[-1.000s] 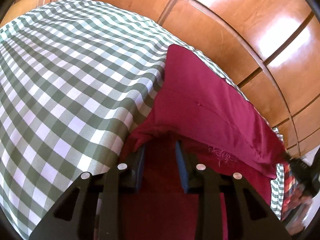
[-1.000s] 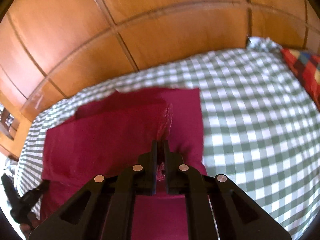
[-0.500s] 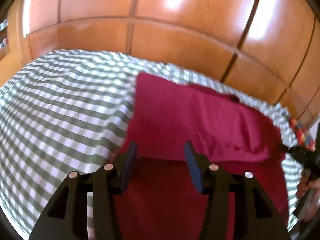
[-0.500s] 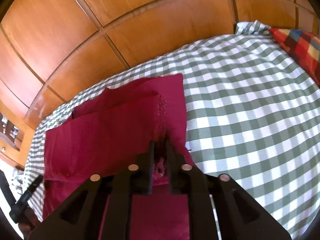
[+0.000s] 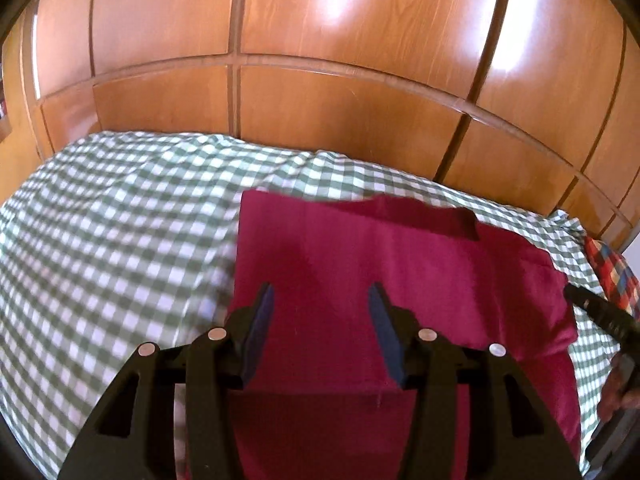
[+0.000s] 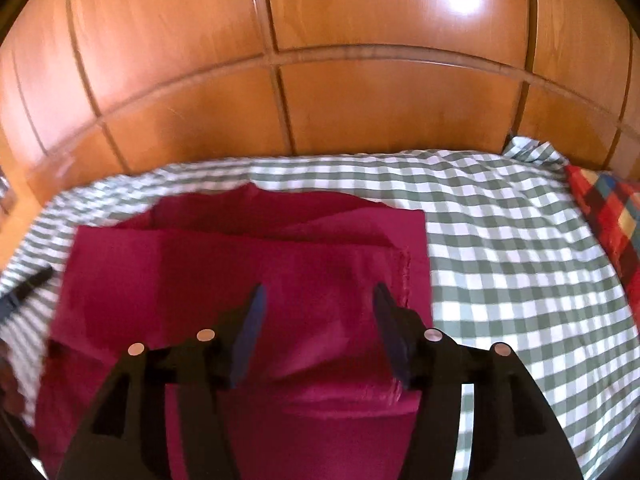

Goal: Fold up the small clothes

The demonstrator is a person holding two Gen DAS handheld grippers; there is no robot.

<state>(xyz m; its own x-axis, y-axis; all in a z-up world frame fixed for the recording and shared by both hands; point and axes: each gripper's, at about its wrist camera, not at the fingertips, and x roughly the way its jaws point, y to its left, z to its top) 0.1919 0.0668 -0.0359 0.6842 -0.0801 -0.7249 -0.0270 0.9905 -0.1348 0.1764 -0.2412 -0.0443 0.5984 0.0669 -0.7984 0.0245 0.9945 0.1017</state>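
Observation:
A dark red garment [image 5: 384,264] [image 6: 280,264] lies folded over on the green-and-white checked bedspread [image 5: 112,240] [image 6: 500,248]. My left gripper [image 5: 320,300] hangs open above the garment's left part, with nothing between its blue pads. My right gripper [image 6: 318,300] is above the garment's right part near a stitched hem [image 6: 406,276]; its jaws are opening and hold nothing. At the right edge of the left wrist view the tip of the other gripper [image 5: 596,308] shows over the bedspread.
Glossy wooden wardrobe panels [image 5: 340,92] [image 6: 360,100] rise just behind the bed. A red, blue and yellow checked cloth [image 6: 608,216] [image 5: 612,272] lies at the bed's right end. Bare checked bedspread stretches left and right of the garment.
Both grippers let go of the red cloth and opened. Both drew back and up, so more of the wardrobe shows and the folded garment lies flat.

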